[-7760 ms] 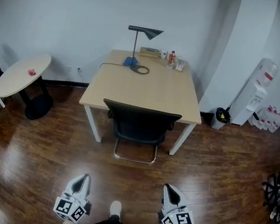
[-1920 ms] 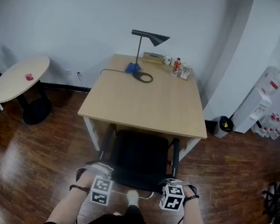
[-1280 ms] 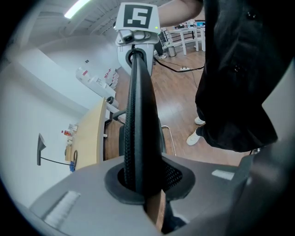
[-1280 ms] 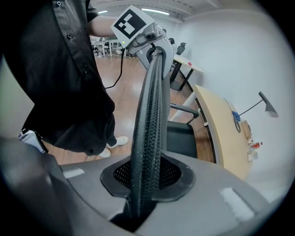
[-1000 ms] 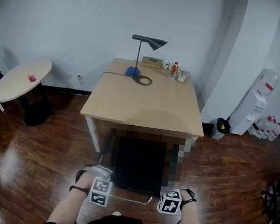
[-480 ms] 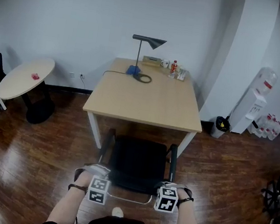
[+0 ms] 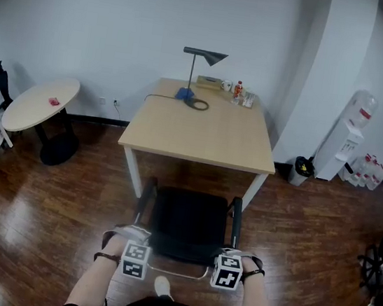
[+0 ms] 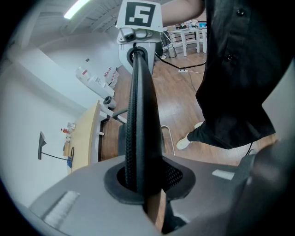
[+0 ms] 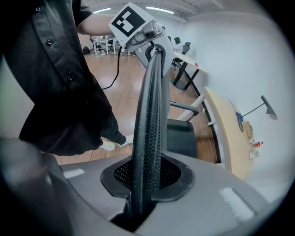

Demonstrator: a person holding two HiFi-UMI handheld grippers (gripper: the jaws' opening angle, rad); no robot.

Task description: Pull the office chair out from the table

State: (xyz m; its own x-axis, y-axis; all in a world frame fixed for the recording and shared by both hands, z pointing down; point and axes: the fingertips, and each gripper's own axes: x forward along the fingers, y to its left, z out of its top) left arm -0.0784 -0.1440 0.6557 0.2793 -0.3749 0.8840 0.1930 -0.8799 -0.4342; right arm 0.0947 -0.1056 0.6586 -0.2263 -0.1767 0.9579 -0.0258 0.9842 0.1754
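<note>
The left gripper (image 7: 134, 241) and right gripper (image 7: 232, 259) each have jaws clamped on the backrest of the black mesh office chair (image 7: 189, 220), near the light wooden counter (image 7: 201, 132).

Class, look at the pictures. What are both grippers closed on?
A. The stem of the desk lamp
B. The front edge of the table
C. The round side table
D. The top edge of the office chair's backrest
D: the black mesh backrest runs pinched between the fingers of the left gripper and of the right gripper, at the top corners of the office chair.
</note>
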